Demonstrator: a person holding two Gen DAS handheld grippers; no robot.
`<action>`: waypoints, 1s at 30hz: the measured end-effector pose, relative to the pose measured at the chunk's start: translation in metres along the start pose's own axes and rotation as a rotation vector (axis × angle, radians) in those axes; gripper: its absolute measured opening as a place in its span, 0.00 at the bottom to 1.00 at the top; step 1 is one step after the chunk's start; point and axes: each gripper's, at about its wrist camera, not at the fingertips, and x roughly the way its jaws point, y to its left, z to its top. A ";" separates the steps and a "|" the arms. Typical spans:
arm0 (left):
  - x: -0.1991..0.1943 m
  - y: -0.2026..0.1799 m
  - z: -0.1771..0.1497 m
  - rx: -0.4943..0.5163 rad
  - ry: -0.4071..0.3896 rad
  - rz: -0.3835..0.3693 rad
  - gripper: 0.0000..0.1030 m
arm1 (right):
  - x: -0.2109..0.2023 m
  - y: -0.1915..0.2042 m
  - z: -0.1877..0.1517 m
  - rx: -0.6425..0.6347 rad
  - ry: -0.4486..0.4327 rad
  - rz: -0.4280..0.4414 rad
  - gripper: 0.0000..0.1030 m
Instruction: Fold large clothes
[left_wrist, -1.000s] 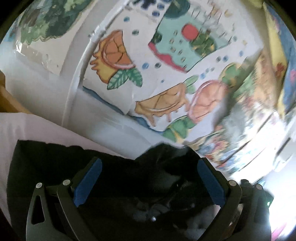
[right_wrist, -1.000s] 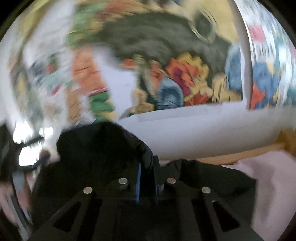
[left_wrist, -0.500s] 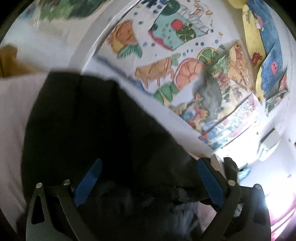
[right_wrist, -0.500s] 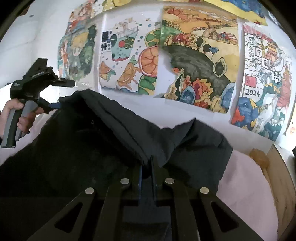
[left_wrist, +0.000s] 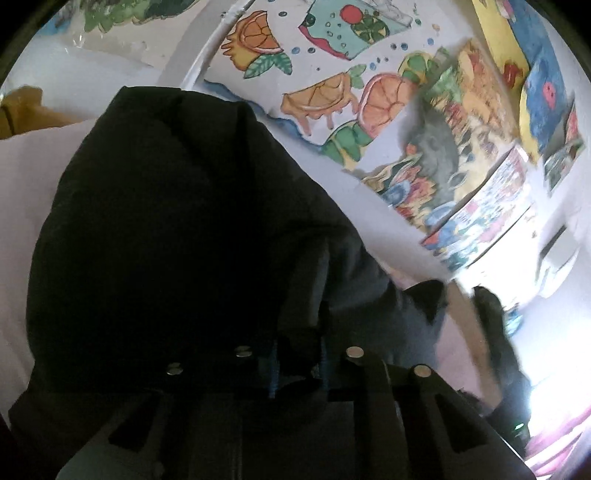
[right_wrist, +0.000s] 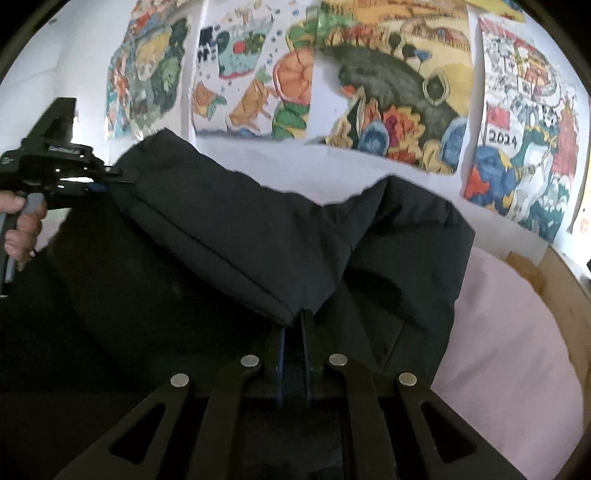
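Note:
A large black padded garment (right_wrist: 229, 236) is held up between both grippers above a pink sheet (right_wrist: 517, 350). My right gripper (right_wrist: 293, 325) is shut on a folded edge of the garment. My left gripper (left_wrist: 297, 332) is shut on another part of the garment (left_wrist: 166, 229). The left gripper also shows in the right wrist view (right_wrist: 107, 177), held by a hand at the far left and pinching the garment's upper corner. The right gripper shows blurred in the left wrist view (left_wrist: 491, 314).
The pink sheet (left_wrist: 26, 177) covers a bed with a wooden frame (right_wrist: 565, 295) at the right. Colourful paintings (right_wrist: 388, 92) hang on the white wall behind. Bright light glares at the lower right of the left wrist view (left_wrist: 554, 369).
My left gripper has gone from open to shut on the black garment. The garment has been raised and stretched between both grippers. My right gripper has stayed shut on it.

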 end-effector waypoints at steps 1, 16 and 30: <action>0.002 -0.001 -0.005 0.024 -0.009 0.025 0.12 | 0.001 -0.001 -0.001 0.002 0.003 -0.001 0.08; 0.022 -0.002 -0.035 0.216 -0.096 0.157 0.12 | -0.048 0.007 0.030 -0.048 -0.187 0.019 0.23; -0.018 -0.033 -0.034 0.410 -0.249 0.132 0.69 | 0.038 0.010 0.035 0.020 -0.051 0.052 0.23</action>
